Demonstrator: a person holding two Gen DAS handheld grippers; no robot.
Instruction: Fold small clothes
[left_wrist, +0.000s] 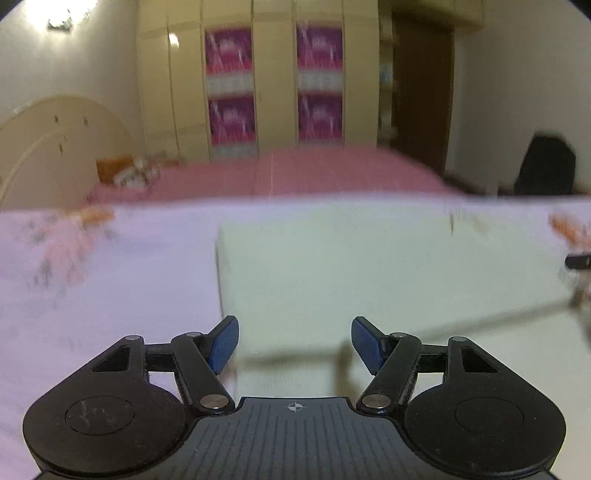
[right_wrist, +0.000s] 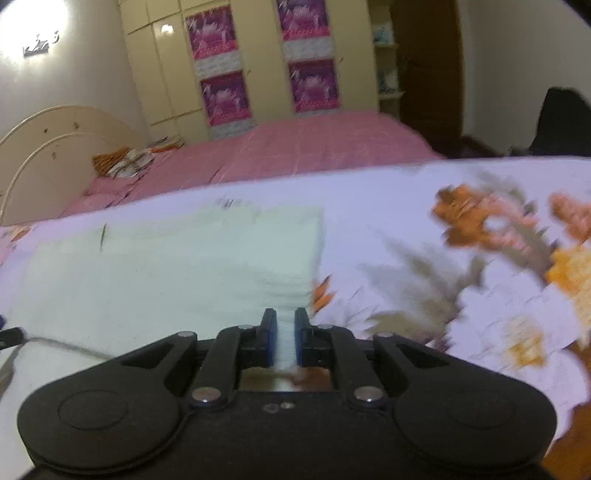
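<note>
A pale cream cloth (left_wrist: 369, 266) lies flat on a floral lilac sheet (left_wrist: 110, 277). My left gripper (left_wrist: 294, 343) is open and empty, hovering low over the cloth's near left part, its left edge just beyond the left finger. In the right wrist view the same cloth (right_wrist: 177, 266) spreads to the left and ahead. My right gripper (right_wrist: 285, 336) is nearly closed on the cloth's near right corner, with a strip of cream fabric between the blue pads (right_wrist: 271, 339).
The lilac sheet with orange and grey flowers (right_wrist: 480, 236) covers the work surface. Behind it are a pink bed (left_wrist: 295, 173), a cream headboard (left_wrist: 55, 140), a wardrobe (left_wrist: 258, 81) and a dark chair (left_wrist: 546, 166). A black tip of the other gripper (left_wrist: 578, 261) shows at the right edge.
</note>
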